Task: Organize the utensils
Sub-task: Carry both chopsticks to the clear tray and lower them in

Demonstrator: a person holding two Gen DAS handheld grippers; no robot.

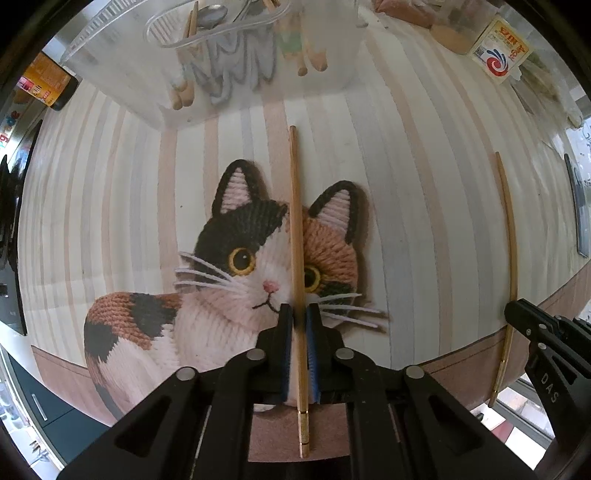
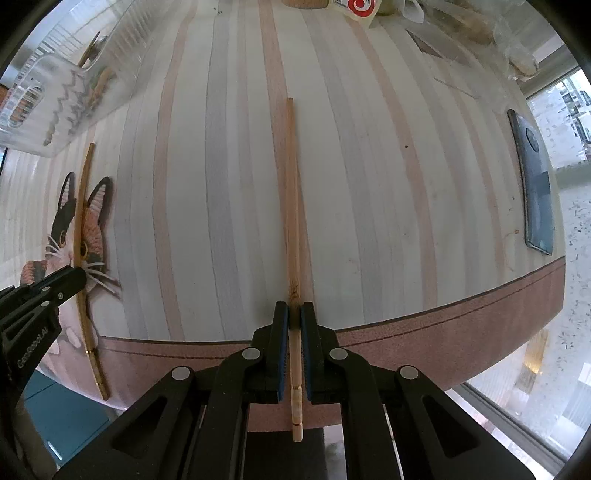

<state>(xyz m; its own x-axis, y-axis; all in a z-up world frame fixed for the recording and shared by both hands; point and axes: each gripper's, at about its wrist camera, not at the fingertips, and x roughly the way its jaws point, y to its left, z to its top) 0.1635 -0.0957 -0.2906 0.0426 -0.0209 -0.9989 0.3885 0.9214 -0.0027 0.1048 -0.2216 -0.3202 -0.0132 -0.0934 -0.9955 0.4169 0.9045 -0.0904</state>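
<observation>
Each hand had a chopstick pinched, so the step in hand looked like the carry: both sticks gripped, neither yet stowed. The left gripper (image 1: 300, 314) was clenched on the left chopstick (image 1: 296, 236), its blue pads tight on the shaft near the butt end, the tip running toward twelve o'clock across the knitted cat mat (image 1: 236, 266). The right gripper (image 2: 294, 314) was likewise clenched on the right chopstick (image 2: 291, 206), which ran toward twelve o'clock over the bare striped tablecloth (image 2: 369, 184). Whether either stick was lifted clear of the table could not be told. The clear utensil holder (image 1: 221, 66), already stocked with a spoon (image 1: 212, 16) and wooden handles, stood at eleven to twelve o'clock from the left gripper. The next move, by my judgement, called for carrying each stick there and tilting it to drop into the container's opening, one hand at a time so the two did not crowd each other. The left view alone showed the holder's contents and a labelled box (image 1: 502, 48) at one o'clock; it caught the other gripper only at the four o'clock edge. The right view alone showed a dark phone (image 2: 535, 184) near the table edge at two to three o'clock.
</observation>
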